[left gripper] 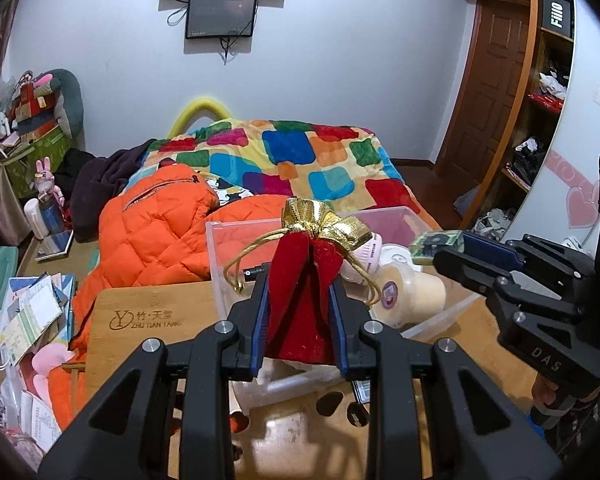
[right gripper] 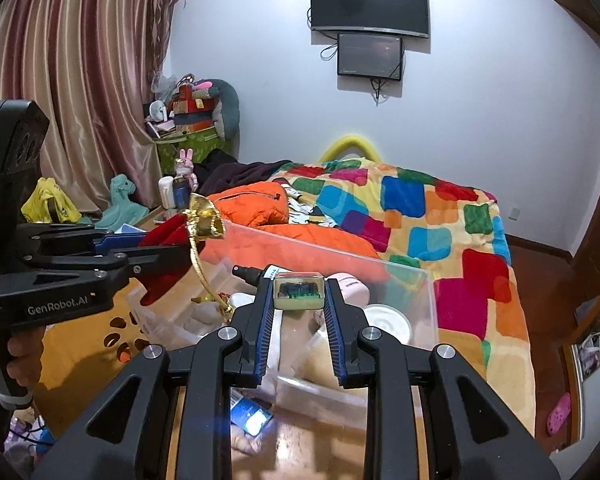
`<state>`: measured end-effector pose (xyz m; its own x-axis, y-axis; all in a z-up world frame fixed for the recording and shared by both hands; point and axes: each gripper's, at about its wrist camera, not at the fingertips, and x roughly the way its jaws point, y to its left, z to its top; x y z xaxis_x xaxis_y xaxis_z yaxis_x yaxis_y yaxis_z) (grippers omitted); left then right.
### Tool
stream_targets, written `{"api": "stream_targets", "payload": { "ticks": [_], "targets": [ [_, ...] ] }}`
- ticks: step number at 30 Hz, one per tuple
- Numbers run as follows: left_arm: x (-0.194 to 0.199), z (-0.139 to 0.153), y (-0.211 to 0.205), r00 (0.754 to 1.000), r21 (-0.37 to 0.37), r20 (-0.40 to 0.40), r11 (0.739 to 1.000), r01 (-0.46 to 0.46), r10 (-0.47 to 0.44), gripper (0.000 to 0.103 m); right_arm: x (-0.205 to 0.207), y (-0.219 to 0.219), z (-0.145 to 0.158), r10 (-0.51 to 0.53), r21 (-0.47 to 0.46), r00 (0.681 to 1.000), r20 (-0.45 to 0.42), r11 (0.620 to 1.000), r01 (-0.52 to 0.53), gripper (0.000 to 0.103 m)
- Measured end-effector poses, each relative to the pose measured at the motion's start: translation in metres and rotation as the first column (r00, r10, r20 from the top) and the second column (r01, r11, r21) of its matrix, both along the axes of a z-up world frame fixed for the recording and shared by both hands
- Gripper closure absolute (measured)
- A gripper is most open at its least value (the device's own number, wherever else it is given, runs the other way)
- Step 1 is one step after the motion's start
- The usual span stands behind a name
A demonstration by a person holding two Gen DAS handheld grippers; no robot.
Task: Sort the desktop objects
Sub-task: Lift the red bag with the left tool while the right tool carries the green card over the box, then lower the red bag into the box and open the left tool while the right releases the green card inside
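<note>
Left wrist view: red velvet pouch (left gripper: 300, 300) with gold drawstring top, standing upright, was clamped between the closed jaws of the left gripper (left gripper: 298, 316), its long axis running up from the fingertips. Clear plastic bin (left gripper: 384, 218) lay directly ahead of and below both tongs on the bamboo table (left gripper: 148, 312). Right gripper (right gripper: 298, 300) was shut on a small green-and-black block (right gripper: 299, 291), crosswise at the tips, apparently nearer the bin's opening.

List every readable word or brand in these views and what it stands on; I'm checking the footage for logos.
"ZHU TIAN TANG", with a Y logo and Chinese characters: bamboo table.
"DAS": right gripper.
"GenRobot.AI": left gripper.
"FiiO": black box on the shelf.
Print on the white roll's label is too small to read.
</note>
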<state>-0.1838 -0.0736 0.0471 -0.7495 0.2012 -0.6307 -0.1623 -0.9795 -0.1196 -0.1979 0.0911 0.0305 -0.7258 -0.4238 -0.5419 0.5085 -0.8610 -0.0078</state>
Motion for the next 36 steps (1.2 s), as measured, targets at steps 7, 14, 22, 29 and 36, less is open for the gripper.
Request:
{"api": "stream_targets", "payload": {
  "ticks": [7, 14, 22, 29, 36],
  "targets": [
    [-0.017, -0.015, 0.004, 1.000, -0.007, 0.031, 1.000, 0.000, 0.000, 0.076, -0.021, -0.014, -0.019, 0.010, 0.013, 0.999, 0.046, 1.000, -0.011, 0.081],
    [-0.029, -0.030, 0.007, 0.998, -0.019, 0.056, 1.000, 0.004, -0.003, 0.076, -0.031, -0.019, -0.031, 0.007, 0.023, 0.998, 0.068, 1.000, -0.008, 0.081],
    [-0.035, -0.035, 0.012, 0.998, -0.051, 0.056, 0.999, -0.004, 0.007, 0.074, -0.040, -0.023, -0.042, 0.007, 0.046, 0.995, 0.097, 0.999, -0.011, 0.081],
    [-0.038, -0.039, 0.018, 0.999, -0.089, 0.049, 0.996, -0.003, 0.007, 0.072, -0.047, -0.026, -0.049, 0.002, 0.057, 0.993, 0.121, 0.998, -0.009, 0.081],
    [-0.040, -0.042, 0.017, 0.999, -0.103, 0.051, 0.995, -0.007, 0.012, 0.068, -0.051, -0.027, -0.051, 0.003, 0.062, 0.991, 0.132, 0.998, -0.011, 0.081]
  ]
}}
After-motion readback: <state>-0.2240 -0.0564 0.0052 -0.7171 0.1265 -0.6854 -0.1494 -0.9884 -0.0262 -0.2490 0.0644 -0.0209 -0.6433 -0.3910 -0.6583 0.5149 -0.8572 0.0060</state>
